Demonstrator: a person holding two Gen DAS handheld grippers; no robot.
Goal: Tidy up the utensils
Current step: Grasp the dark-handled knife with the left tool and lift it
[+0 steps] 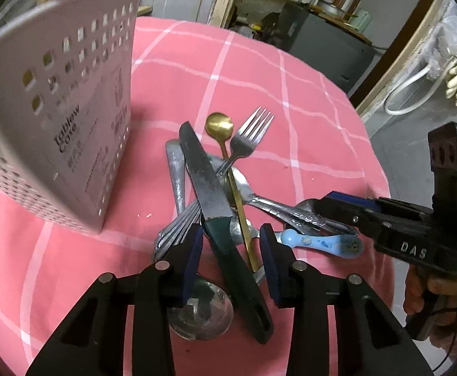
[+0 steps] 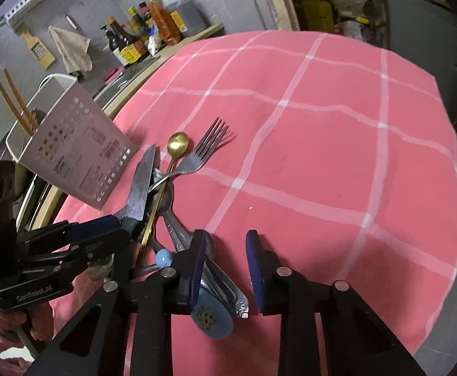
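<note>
While both tongs hang low over a messy pile of utensils, this is how things sit:

Surface: a pink cloth with white lines [image 1: 306, 100] covers it and fills the middle of both views.

Pile: the knife, forks and spoons lie crossed on top of each other, in the lower middle of the left wrist view and the lower left of the right wrist view.

Knife [image 1: 206, 185]: its gray blade points up the frame. Its dark green handle [image 1: 241, 282] runs down between the left fingers.

Gold spoon [image 1: 219, 127]: its round bowl is up by the fork's prongs. Its thin gold stem lies just right of the knife.

Fork [image 1: 248, 136]: it lies tilted at the top of the pile, prongs up and to the right.

Big spoon [image 1: 201, 313]: its shiny bowl sits at the bottom, partly under the left finger.

Blue kid's spoon [image 1: 319, 241]: it lies to the right of the pile, near the other tongs.

Holder: a white box with small square holes [image 1: 56, 119] stands at the upper left, just beside the pile. Two brown sticks [image 2: 15, 106] poke out of it.

Left tongs [image 1: 231, 263]: wide open, one blue pad on each side of the knife handle, holding nothing.

Right tongs [image 2: 226, 274]: wide open, holding nothing. The left pad sits over a silver handle [image 2: 228, 288] and the blue spoon's end.
</note>
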